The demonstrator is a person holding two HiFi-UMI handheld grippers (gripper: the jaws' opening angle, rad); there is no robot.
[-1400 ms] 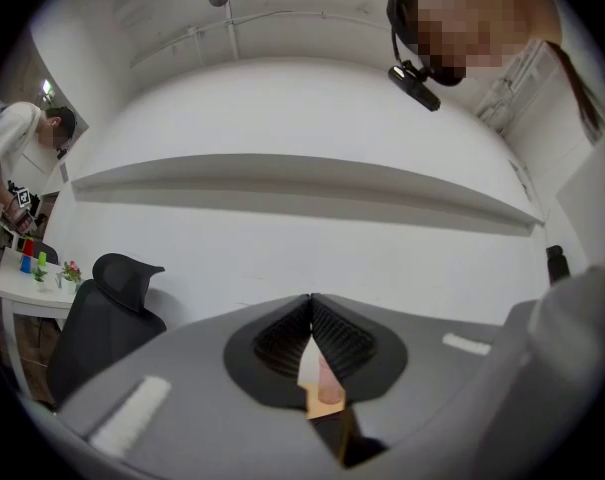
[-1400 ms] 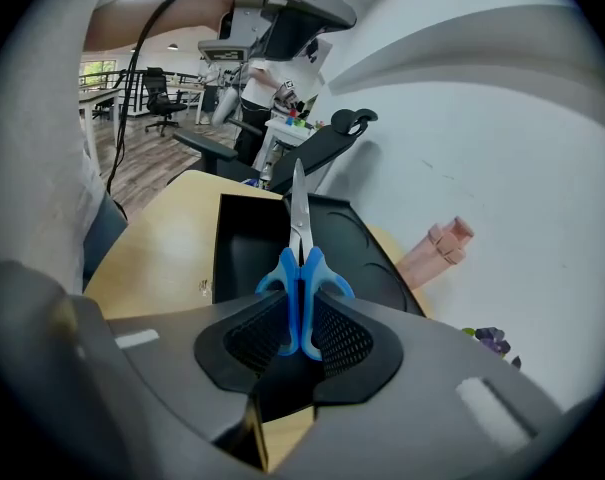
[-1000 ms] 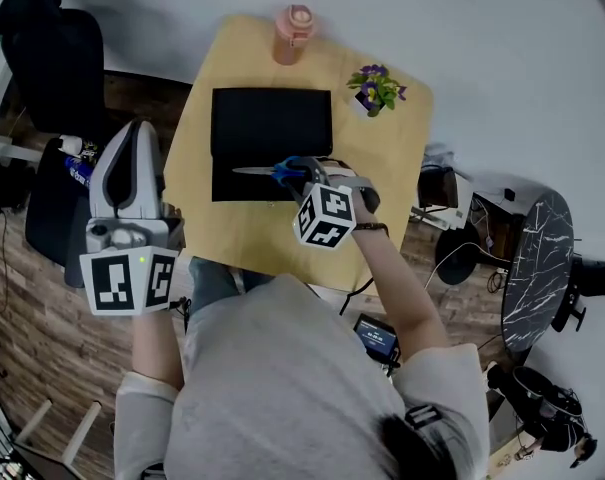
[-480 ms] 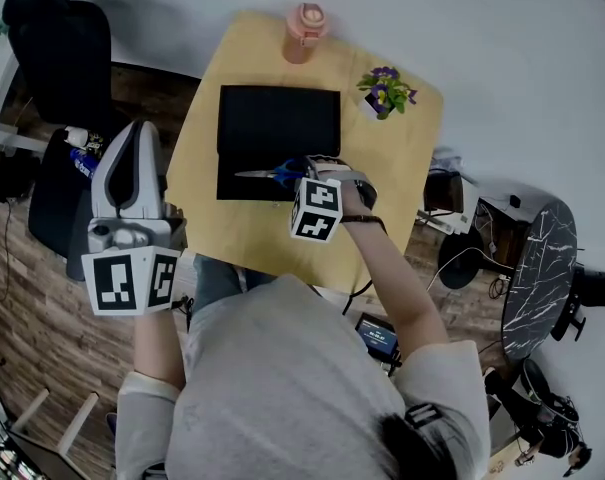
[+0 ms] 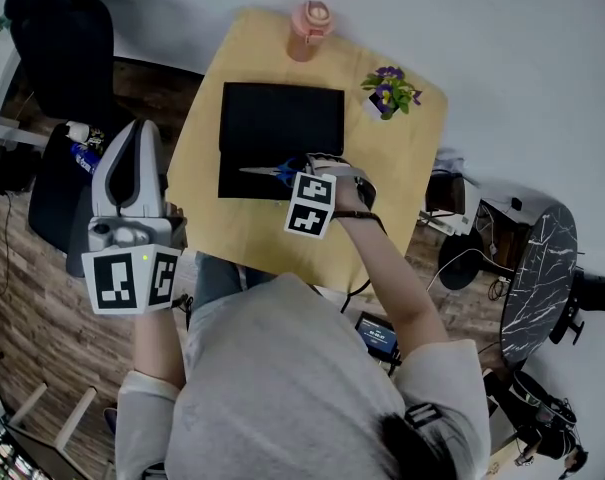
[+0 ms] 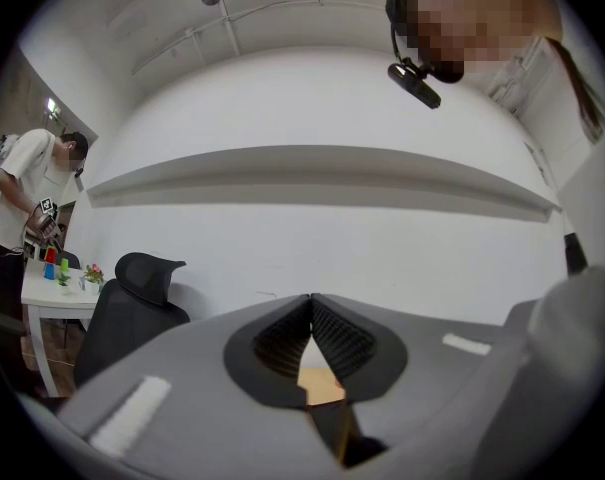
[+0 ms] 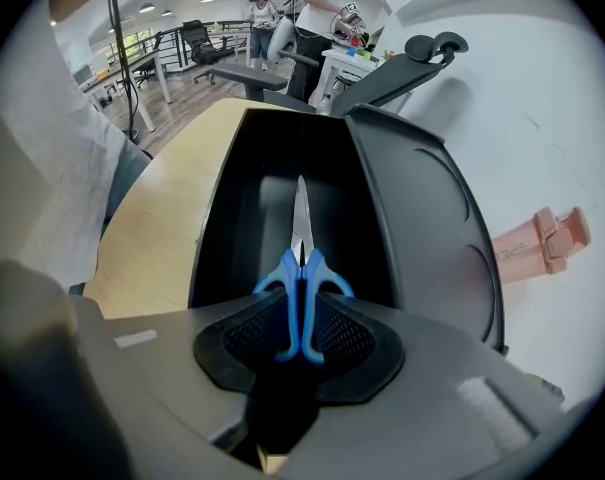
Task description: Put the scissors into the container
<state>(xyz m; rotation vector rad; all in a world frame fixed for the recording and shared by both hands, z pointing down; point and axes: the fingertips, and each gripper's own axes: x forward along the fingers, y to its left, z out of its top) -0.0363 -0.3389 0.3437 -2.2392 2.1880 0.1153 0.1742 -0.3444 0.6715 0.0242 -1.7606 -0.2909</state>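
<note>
Fingers of the right gripper [image 7: 300, 313] clamp the scissors [image 7: 300, 258] above the container [image 7: 412, 218]; left gripper [image 6: 311, 313] fingers are together.

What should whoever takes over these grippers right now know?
Left gripper: shut, empty, held up off the left side of the table.
Right gripper: shut on the scissors by their blue handles. The blades are closed and point over the open black container near its front edge.
Done: scissors picked up and brought over the container.
Left: lower them in, open the jaws, withdraw. Whether the tip already touches the container floor cannot be told.
</note>
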